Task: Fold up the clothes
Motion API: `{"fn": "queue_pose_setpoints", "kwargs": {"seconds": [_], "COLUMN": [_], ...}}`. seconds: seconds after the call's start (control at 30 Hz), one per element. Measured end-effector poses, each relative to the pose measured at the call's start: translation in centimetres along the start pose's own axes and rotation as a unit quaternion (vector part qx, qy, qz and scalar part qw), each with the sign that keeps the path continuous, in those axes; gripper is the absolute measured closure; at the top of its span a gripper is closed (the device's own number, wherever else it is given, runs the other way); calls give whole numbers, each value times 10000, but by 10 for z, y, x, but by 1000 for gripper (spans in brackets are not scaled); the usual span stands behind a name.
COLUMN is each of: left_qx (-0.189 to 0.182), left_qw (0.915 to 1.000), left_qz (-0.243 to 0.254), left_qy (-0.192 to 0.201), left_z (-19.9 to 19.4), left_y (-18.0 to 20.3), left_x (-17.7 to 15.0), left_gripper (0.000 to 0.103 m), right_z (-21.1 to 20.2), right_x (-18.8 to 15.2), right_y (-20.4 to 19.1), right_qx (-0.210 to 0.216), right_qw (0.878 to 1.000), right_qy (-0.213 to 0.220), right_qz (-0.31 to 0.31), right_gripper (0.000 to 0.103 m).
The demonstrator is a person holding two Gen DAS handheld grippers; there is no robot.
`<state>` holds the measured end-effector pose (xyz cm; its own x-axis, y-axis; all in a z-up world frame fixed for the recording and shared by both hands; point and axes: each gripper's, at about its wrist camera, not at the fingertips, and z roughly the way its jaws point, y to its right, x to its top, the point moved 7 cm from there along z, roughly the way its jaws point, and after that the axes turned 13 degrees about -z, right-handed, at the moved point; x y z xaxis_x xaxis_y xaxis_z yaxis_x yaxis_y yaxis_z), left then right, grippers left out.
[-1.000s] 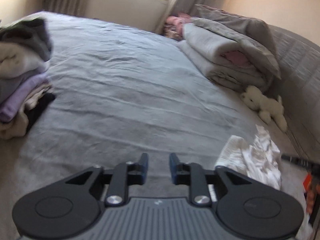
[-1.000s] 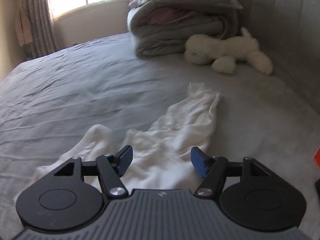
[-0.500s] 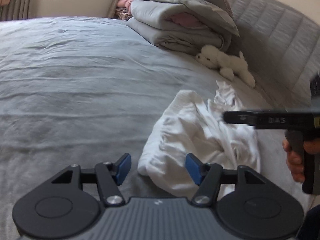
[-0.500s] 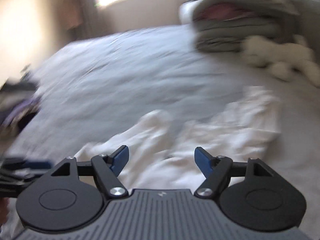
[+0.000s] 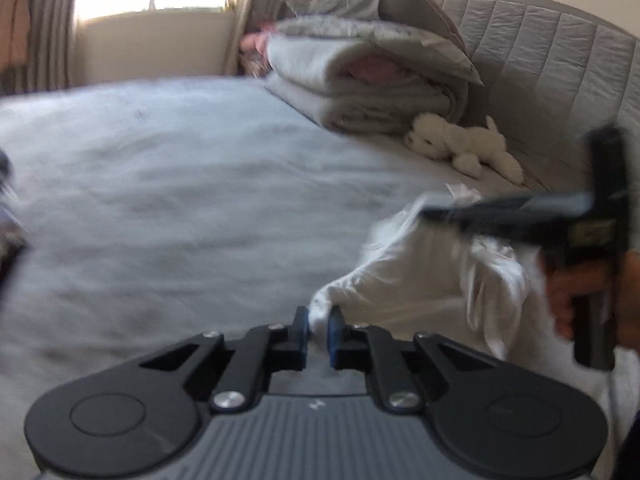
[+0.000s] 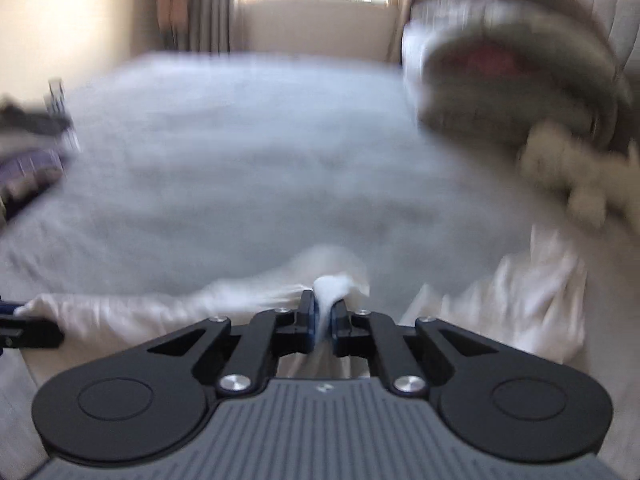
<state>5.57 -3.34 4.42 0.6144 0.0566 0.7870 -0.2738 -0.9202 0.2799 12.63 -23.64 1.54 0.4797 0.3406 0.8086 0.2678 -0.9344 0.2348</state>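
Pinching the white garment point(image 5: 424, 280) at two points: my left gripper point(image 5: 318, 332) clamps one bunched edge, my right gripper point(image 6: 324, 320) another. It hangs crumpled beyond my fingertips over the grey bed point(image 5: 180, 200), no fold showing, so the folding remains. No writing readable; blur hides any labels.

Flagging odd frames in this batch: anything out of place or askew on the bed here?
Nothing stands out. The white garment lies crumpled on the grey bed, as expected before folding, pinched by the left gripper and right gripper. The folded duvet and plush toy sit by the headboard. Both views are motion-blurred.
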Motion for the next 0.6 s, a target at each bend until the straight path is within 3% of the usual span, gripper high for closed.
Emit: {"fn": "queue_pose_setpoints", "kwargs": {"seconds": [0.07, 0.13, 0.17, 0.23, 0.3, 0.37, 0.5, 0.53, 0.57, 0.6], "left_qx": [309, 401, 412, 433, 453, 473, 426, 469, 514, 534], "left_qw": [9987, 9988, 9990, 9988, 9980, 9963, 9944, 9942, 9938, 9934], "left_qz": [208, 183, 151, 85, 20, -45, -188, -181, -169, -170], "left_qy": [353, 203, 72, -190, -451, -713, -944, -954, -974, -1000], "left_z": [-22, -21, -17, -11, -5, 1, 9, 10, 12, 15], "left_y": [-12, -19, -22, -27, -33, -38, -44, -44, -44, -44], "left_x": [10, 7, 5, 0, -5, -10, -13, -14, -16, -17], "left_gripper": [93, 89, 84, 67, 66, 63, 51, 48, 46, 46], "right_z": [-38, -69, -72, -53, -13, 13, -5, -8, -10, -9], "right_x": [30, 50, 53, 46, 19, -9, 1, 3, 5, 5], "right_y": [-5, -13, -17, -28, -40, -46, -44, -41, -39, -36], "right_qx": [213, 518, 698, 938, 727, 777, 1241, 1254, 1263, 1187], "right_qw": [9935, 9790, 9760, 9830, 9940, 9921, 9898, 9901, 9904, 9918], "right_qy": [1116, 1973, 2062, 1573, 468, -382, -139, -79, -21, -22], "right_qz": [73, 41, 39, -150, -677, -908, -689, -623, -558, -473], "right_gripper": [95, 95, 95, 94, 94, 93, 87, 81, 71, 43]}}
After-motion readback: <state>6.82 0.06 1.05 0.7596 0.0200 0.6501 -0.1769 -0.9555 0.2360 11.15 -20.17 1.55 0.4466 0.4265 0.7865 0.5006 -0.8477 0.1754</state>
